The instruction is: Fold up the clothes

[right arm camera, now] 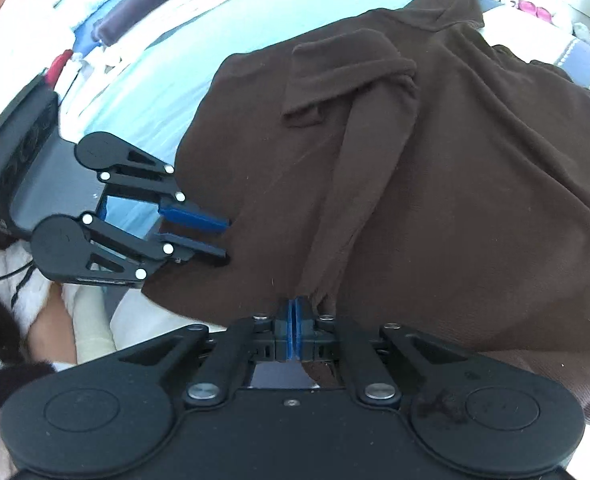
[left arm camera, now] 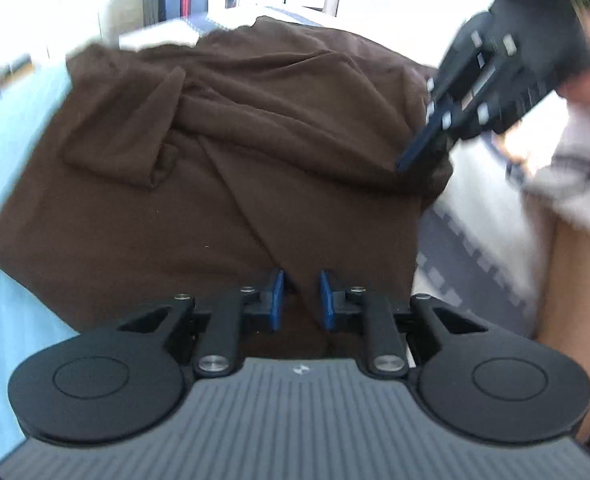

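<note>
The right tool (right arm camera: 295, 322) tilts steeply down, its blue pads pressed together on the near hem of a brown shirt (right arm camera: 435, 184). The left tool (left arm camera: 302, 300) also slants down over the same hem, its pads a narrow gap apart with a fold of cloth rising between them, not pinched. The shirt lies rumpled on a pale blue sheet (right arm camera: 143, 92) on a bed, its length running away from the tools, collar far. The cloth is soft, matte knit, creased in long diagonal ridges
</note>
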### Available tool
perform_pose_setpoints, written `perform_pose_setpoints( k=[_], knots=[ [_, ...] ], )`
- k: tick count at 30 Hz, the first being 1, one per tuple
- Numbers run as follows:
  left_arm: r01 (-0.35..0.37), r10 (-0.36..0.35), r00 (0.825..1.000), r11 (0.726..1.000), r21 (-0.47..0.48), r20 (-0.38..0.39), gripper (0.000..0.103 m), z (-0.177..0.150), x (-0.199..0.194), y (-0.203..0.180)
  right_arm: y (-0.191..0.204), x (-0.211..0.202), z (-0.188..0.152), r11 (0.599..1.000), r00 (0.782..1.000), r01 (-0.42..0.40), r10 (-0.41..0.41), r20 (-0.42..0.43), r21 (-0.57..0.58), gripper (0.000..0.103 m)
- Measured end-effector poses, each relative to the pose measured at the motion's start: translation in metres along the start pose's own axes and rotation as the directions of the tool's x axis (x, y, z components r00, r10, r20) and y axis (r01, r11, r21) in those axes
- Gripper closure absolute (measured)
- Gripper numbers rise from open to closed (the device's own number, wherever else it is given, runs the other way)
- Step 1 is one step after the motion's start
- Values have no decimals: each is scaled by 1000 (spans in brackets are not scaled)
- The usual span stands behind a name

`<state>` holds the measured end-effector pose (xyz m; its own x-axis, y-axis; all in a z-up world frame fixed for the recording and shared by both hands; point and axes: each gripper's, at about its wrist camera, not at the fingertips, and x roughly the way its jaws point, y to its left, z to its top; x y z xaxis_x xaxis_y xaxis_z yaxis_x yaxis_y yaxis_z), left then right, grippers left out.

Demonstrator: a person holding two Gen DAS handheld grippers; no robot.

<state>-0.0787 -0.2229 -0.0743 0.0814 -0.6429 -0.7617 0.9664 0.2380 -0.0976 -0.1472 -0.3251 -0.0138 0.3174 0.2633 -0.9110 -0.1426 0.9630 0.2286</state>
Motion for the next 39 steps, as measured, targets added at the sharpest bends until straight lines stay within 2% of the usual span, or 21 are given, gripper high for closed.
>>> perform_pose_setpoints(
  k=[1, 3, 5, 9, 11, 13, 15, 17, 19, 21, 22, 25, 27, 28, 29, 30, 31, 33, 35, 36, 39],
  knots=[
    [-20, 20, 1000, 999, 30, 2, 93, -2, -1, -6, -1, 0, -6, 999, 999, 35, -35, -18, -19, 100],
    [-52, 51, 999, 995, 80, 5, 95, -5, -4, -15, -10, 6, -13, 992, 990, 124, -124, -74, -8, 100],
    [-39, 39, 999, 997, 71, 2, 95, -5, -6, -14, -21, 0, -15, 990, 991, 123, -119, -60, 62, 100],
    [40, -40, 999, 999, -20, 0, 95, -4, -13, 4, -24, -5, -15, 978, 977, 200, -196, -80, 50, 102],
    [100, -95, 994, 991, -89, 59, 93, 1, -25, 20, -27, -12, -18, 972, 974, 223, -220, -55, 76, 101],
    [134, -108, 981, 979, -154, 161, 81, 9, -41, 39, -32, -21, -19, 968, 972, 232, -233, 2, 96, 95],
    [88, -45, 973, 980, -181, 226, 65, 23, -54, 56, -38, -28, -17, 968, 972, 219, -227, 54, 127, 88],
    [-16, 49, 975, 989, -150, 217, 62, 40, -53, 67, -39, -26, -5, 971, 974, 183, -200, 102, 153, 72],
    [-89, 102, 979, 993, -79, 176, 55, 56, -41, 76, -39, -23, 9, 977, 974, 131, -159, 164, 170, 71],
    [-83, 87, 987, 996, -33, 135, 44, 69, -20, 85, -40, -14, 18, 980, 973, 50, -91, 213, 190, 71],
    [-104, 104, 987, 995, -9, 123, 43, 72, -8, 86, -38, -8, 22, 980, 972, 23, -68, 224, 195, 71],
    [-221, 209, 973, 966, 132, 99, 43, 73, 29, 78, -22, 10, 39, 981, 961, 93, -134, 243, 173, 69],
    [-234, 217, 970, 956, 175, 109, 46, 63, 43, 75, -20, 16, 44, 977, 955, 65, -121, 271, 204, 68],
    [-224, 205, 971, 960, 165, 126, 54, 58, 44, 77, -22, 17, 45, 974, 957, 32, -95, 273, 226, 68],
    [-216, 195, 971, 965, 151, 140, 62, 57, 41, 80, -19, 17, 47, 973, 958, 31, -94, 270, 230, 67],
    [-221, 199, 968, 965, 140, 152, 84, 56, 39, 83, -17, 17, 49, 972, 958, 34, -98, 268, 234, 67],
    [-253, 231, 960, 958, 134, 160, 90, 58, 34, 85, -17, 17, 50, 971, 956, 56, -120, 269, 233, 67],
    [-320, 292, 932, 941, 108, 216, 91, 61, 23, 89, -18, 18, 51, 968, 948, 96, -160, 274, 234, 63],
    [-325, 303, 916, 945, 45, 262, 92, 63, 10, 98, -25, 16, 50, 959, 943, 85, -165, 289, 270, 54],
    [-311, 297, 915, 951, 7, 274, 92, 64, 4, 105, -29, 17, 50, 954, 942, 78, -165, 293, 288, 54],
    [-170, 202, 940, 976, -136, 274, 92, 72, -12, 125, -37, 24, 55, 948, 944, 52, -149, 293, 315, 53]
  ],
)
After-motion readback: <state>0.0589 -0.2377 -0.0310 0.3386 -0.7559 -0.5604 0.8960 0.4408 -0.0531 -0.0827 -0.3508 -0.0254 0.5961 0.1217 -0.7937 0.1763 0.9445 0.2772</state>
